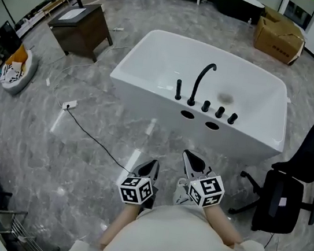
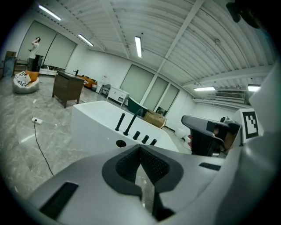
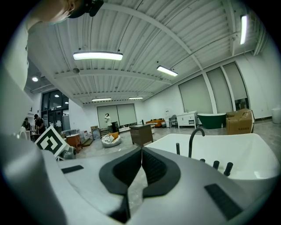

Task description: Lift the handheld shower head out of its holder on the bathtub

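A white freestanding bathtub [image 1: 151, 86] stands on the grey marble floor. On its near rim a slim black handheld shower head [image 1: 178, 89] stands upright in its holder, left of a curved black spout [image 1: 202, 79] and three black knobs [image 1: 220, 111]. My left gripper [image 1: 152, 163] and right gripper [image 1: 188, 154] hover side by side over the floor, short of the tub, both shut and empty. In the left gripper view the shower head [image 2: 120, 121] lies ahead beyond the shut left gripper [image 2: 140, 147]. The right gripper view shows the shower head [image 3: 178, 148] past the shut right gripper [image 3: 141, 148].
A black office chair [image 1: 297, 184] stands right of the tub. A dark wooden cabinet [image 1: 82, 28] sits at the left, a cardboard box [image 1: 278, 36] behind the tub. A black cable [image 1: 90, 138] runs across the floor from a power strip [image 1: 69, 104].
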The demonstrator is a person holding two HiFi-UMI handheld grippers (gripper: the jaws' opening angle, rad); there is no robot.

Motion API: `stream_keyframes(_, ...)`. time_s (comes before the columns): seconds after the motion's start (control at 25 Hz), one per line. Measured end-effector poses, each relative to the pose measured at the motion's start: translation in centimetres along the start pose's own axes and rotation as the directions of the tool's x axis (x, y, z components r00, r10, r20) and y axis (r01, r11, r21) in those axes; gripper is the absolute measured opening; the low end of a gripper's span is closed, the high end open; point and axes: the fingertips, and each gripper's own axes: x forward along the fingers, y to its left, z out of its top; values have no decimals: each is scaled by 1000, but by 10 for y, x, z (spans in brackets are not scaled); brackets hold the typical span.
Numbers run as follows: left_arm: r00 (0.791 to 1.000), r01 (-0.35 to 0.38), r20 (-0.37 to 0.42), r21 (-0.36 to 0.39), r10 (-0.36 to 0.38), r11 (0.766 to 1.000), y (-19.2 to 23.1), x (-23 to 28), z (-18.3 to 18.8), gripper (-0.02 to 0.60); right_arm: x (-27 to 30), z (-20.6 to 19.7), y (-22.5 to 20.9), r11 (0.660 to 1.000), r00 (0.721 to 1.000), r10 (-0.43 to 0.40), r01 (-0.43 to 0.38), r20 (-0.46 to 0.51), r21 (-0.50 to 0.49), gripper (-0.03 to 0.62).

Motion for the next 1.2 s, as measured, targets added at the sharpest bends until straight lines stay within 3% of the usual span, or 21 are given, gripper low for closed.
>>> stream_keyframes(0.72,993,-100,57,-46,103,994,-1,108,69,20,76,44,-115,995,996,92,-92,3,-31,20)
stream_keyframes(1.2,985,-160,44,-102,165,982,-3,141,71,20,98,42,-145,986,986,165,-166,-35,-12,20)
